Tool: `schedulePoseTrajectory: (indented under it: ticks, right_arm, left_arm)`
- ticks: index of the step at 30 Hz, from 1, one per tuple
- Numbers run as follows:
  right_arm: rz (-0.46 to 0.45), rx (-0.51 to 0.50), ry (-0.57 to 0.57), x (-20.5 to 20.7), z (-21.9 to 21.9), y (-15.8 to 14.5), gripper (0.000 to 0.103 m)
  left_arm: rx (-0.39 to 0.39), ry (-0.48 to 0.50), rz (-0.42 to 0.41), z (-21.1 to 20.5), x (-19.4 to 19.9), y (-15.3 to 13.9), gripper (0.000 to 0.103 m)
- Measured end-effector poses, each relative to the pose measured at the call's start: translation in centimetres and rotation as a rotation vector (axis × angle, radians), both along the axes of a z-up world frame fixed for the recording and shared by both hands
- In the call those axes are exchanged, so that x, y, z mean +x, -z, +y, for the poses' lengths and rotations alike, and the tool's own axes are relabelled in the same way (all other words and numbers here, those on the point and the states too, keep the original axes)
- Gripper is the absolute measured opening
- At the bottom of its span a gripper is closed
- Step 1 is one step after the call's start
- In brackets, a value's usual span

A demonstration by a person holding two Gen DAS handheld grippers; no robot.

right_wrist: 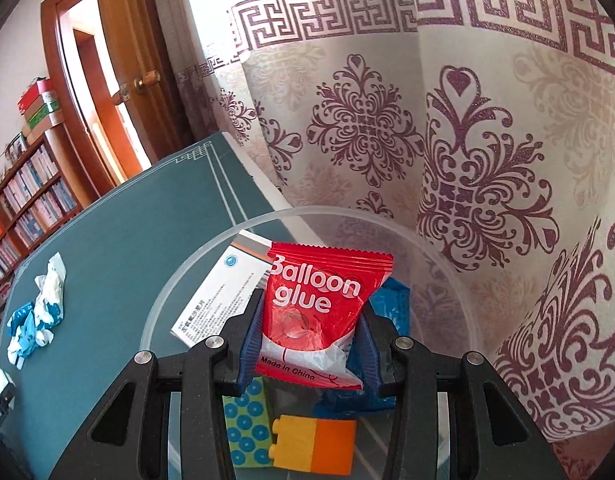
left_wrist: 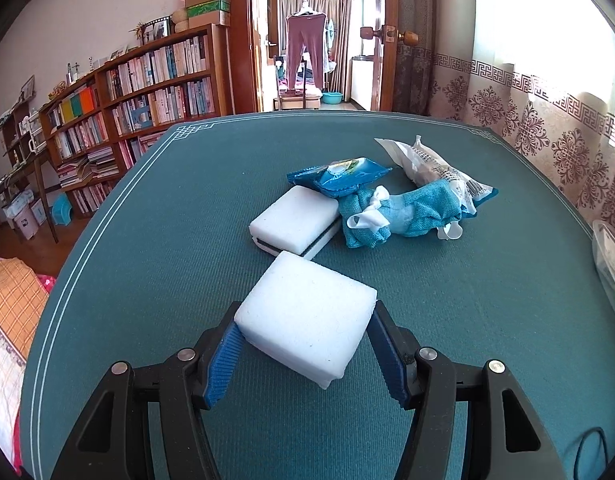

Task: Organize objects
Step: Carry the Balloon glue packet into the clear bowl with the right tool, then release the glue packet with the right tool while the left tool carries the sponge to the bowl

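Right gripper (right_wrist: pixel 311 344) is clenched on a red "Balloon glue" packet (right_wrist: pixel 323 312), its blue pads pressed against both sides of the packet, holding it above the open mouth of a clear plastic container (right_wrist: pixel 179 268) that sits at the edge of the green table mat (right_wrist: pixel 107 240), next to the patterned curtain (right_wrist: pixel 467 140). Inside the container lie a white printed box (right_wrist: pixel 223 288), a blue packet (right_wrist: pixel 395 308) partly hidden behind the red one, a green card with blue dots (right_wrist: pixel 247 436), and a yellow and orange toy brick (right_wrist: pixel 315 444). Left gripper (left_wrist: pixel 303 344) grasps a white foam block (left_wrist: pixel 307 320) between its blue fingers (left_wrist: pixel 223 364), held low over the mat. Farther along the mat rests a second white sponge (left_wrist: pixel 295 216) with a dark band along its side, and touching it a cluster of items: a blue wipes packet (left_wrist: pixel 339 176), a crumpled blue cloth (left_wrist: pixel 399 212) with white ribbon, and a clear plastic bag (left_wrist: pixel 427 164). A bookshelf (left_wrist: pixel 147 80) stands against the wall beyond the table.
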State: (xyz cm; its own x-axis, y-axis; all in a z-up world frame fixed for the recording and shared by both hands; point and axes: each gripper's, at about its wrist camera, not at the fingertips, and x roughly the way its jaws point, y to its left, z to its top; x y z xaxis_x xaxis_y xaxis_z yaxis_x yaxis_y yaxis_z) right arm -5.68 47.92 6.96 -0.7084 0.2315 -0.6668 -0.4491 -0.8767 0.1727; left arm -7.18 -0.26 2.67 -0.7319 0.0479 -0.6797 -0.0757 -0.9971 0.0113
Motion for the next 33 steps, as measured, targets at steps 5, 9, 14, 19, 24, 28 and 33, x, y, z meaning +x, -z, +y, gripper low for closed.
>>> schedulePoseTrajectory:
  ticks: [5,9,14,19,24,28,33]
  right_arm:
    - [-0.017,-0.003,0.029,-0.8,1.2,0.1,0.044]
    - [-0.031,0.011,0.036,-1.5,1.6,0.0,0.044]
    - [-0.037,0.006,0.015,-2.1,1.3,0.1,0.049]
    - [-0.017,0.007,0.003,-1.4,0.7,0.0,0.058]
    - [0.006,0.029,-0.010,0.0,-0.3,-0.4,0.058]
    - [0.023,0.090,-0.031,1.3,-1.7,-1.0,0.058]
    - [0.049,0.135,-0.071,3.1,-3.2,-1.8,0.058]
  left_arm:
    - [-0.005,0.009,-0.007,0.5,0.1,0.2,0.064]
    - [-0.003,0.009,-0.009,0.4,0.1,0.2,0.064]
    - [0.002,0.005,-0.014,0.4,0.1,0.3,0.064]
    - [0.005,0.007,-0.018,0.7,0.2,0.3,0.064]
    - [0.015,0.024,-0.024,1.3,0.4,0.2,0.064]
    - [0.024,0.055,-0.023,2.4,0.9,-0.2,0.064]
    - [0.029,0.118,-0.022,4.7,1.6,-0.6,0.064]
